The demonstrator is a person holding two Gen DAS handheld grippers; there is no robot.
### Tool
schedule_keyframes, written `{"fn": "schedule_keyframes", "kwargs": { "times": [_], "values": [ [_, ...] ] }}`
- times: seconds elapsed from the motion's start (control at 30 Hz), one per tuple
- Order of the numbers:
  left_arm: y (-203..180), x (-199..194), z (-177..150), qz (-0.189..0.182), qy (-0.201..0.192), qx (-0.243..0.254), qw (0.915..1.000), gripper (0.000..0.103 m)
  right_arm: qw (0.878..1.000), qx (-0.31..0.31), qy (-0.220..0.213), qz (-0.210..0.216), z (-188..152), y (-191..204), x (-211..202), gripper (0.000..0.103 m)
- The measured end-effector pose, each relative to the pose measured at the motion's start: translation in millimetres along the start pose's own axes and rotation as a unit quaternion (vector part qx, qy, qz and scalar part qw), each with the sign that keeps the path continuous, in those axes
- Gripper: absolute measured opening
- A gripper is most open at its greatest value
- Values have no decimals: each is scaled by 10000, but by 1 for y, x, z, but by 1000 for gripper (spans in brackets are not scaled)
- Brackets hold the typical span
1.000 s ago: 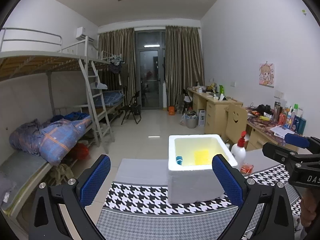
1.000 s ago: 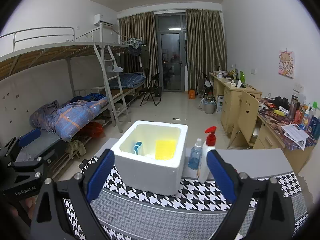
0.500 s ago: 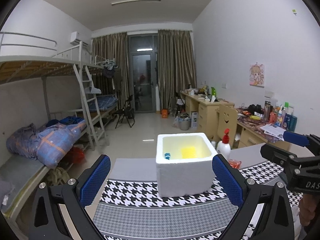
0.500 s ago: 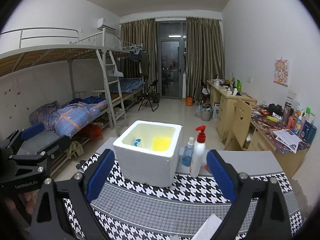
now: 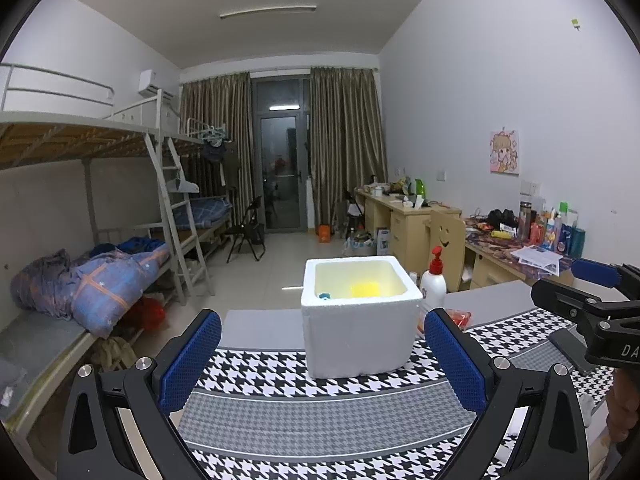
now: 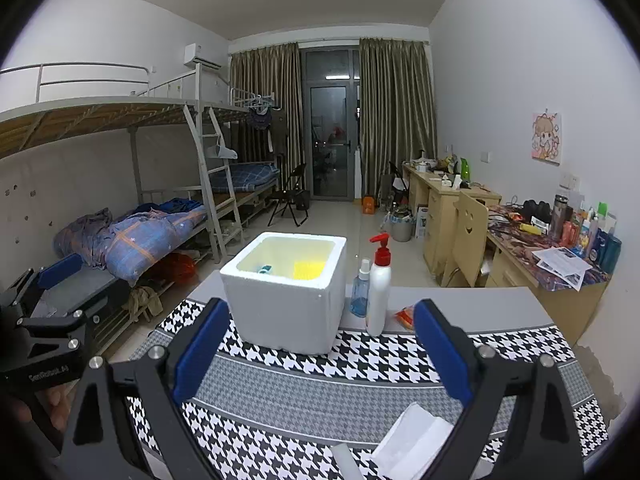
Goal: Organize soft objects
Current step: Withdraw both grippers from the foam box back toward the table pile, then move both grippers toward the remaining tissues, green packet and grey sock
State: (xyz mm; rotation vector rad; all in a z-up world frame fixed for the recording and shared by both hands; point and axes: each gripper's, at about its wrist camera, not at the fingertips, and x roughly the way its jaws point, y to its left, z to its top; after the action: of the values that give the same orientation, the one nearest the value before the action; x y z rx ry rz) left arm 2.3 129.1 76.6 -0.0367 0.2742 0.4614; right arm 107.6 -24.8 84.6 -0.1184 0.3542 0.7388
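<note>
A white square foam box (image 6: 286, 300) stands on the black-and-white houndstooth cloth (image 6: 360, 364) that covers the counter (image 6: 480, 304). In it lie a yellow sponge (image 6: 308, 270) on the right and a small blue item (image 6: 265, 269) on the left. Right of the box stand two bottles — a small clear blue spray bottle (image 6: 360, 290) just beside it, then a white pump bottle with a red head (image 6: 379, 286). Near the front edge lies a folded white cloth (image 6: 412, 436). Behind the counter — a metal bunk bed (image 6: 120, 184) to the left, wooden desks (image 6: 452, 200) to the right.
</note>
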Motion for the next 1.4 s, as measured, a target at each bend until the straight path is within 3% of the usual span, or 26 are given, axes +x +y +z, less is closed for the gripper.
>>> {"fn": "schedule_keyframes", "kwargs": {
  "times": [0.2,0.4,0.93,1.4],
  "values": [
    [-6,-9,-14,-152,-77,-49,9998,102,9999,62,-64,-57,-13,-1,-10,96],
    [-13,-14,-24,-68,-186,43,9998,102,9998,74,-104,-178,-26,-8,-14,96],
    [-35,-5,-58,-500,62,40,9987,102,9987,346,9,-375,-63,-28,-18,96],
    [-57,10,-89,-845,279,103,9960,102,9976,157,3,-672,-86,-37,-21,96]
  ]
}}
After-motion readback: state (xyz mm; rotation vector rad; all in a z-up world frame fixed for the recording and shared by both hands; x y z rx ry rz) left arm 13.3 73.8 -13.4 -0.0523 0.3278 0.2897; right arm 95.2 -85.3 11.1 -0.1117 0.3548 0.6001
